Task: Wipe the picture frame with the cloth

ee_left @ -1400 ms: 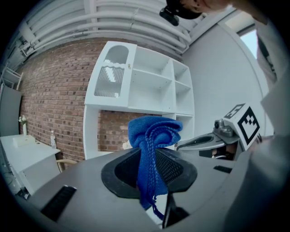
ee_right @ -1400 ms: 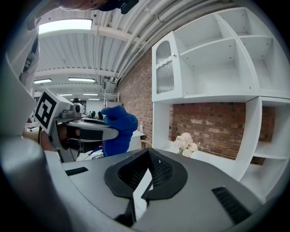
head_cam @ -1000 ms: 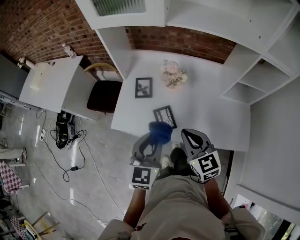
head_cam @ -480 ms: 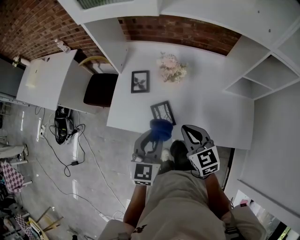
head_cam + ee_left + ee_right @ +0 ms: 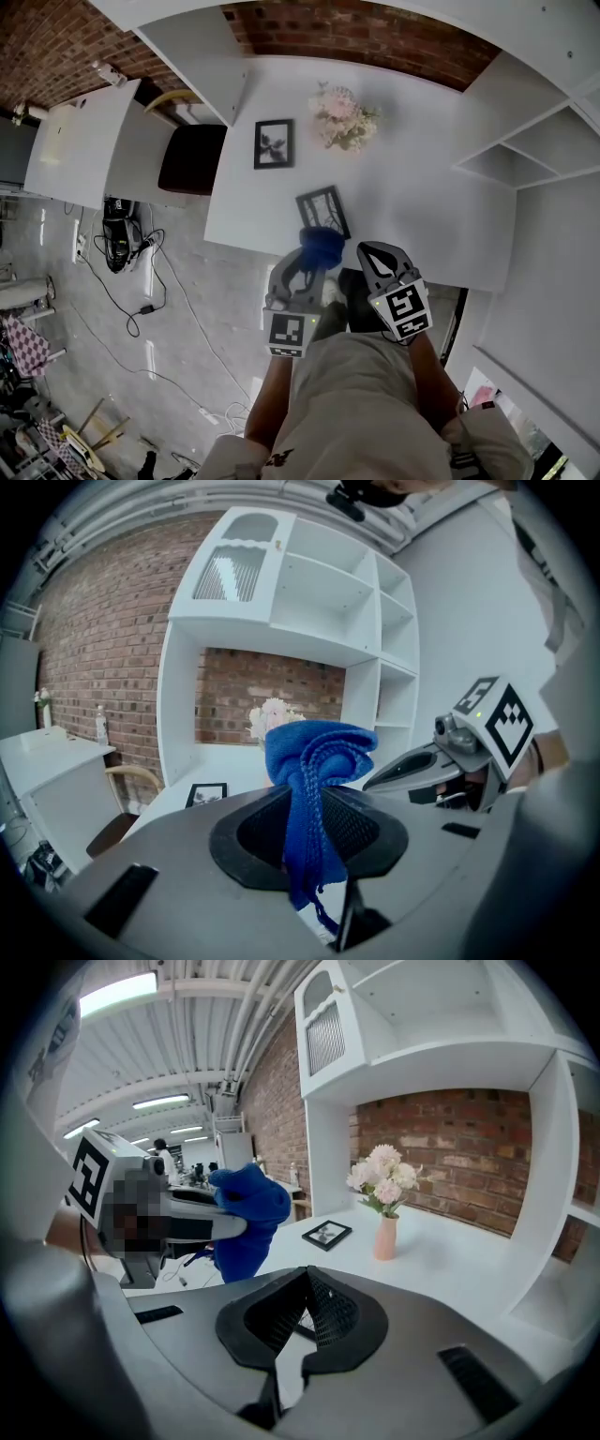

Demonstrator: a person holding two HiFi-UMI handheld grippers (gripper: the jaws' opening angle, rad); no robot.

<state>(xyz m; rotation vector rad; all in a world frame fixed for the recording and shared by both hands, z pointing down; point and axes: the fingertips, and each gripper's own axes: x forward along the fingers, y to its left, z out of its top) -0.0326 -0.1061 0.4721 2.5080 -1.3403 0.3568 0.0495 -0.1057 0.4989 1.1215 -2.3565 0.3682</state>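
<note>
A blue cloth (image 5: pixel 321 244) hangs bunched from my left gripper (image 5: pixel 312 260), whose jaws are shut on it (image 5: pixel 314 761) just off the white desk's (image 5: pixel 422 206) front edge. A dark picture frame (image 5: pixel 323 211) lies flat on the desk right beyond the cloth. A second frame (image 5: pixel 273 143) lies farther back, also seen in the right gripper view (image 5: pixel 327 1234). My right gripper (image 5: pixel 367 251) hovers beside the left one, jaws shut (image 5: pixel 305 1288) with nothing held.
A pink vase of flowers (image 5: pixel 345 117) stands at the back of the desk. White shelving (image 5: pixel 525 131) rises on the right and behind. A dark chair (image 5: pixel 192 159), a side table (image 5: pixel 75 141) and floor cables (image 5: pixel 127 248) lie to the left.
Both grippers and the cloth have drawn closer to the desk's front edge and the near frame. The jaws have not changed.
</note>
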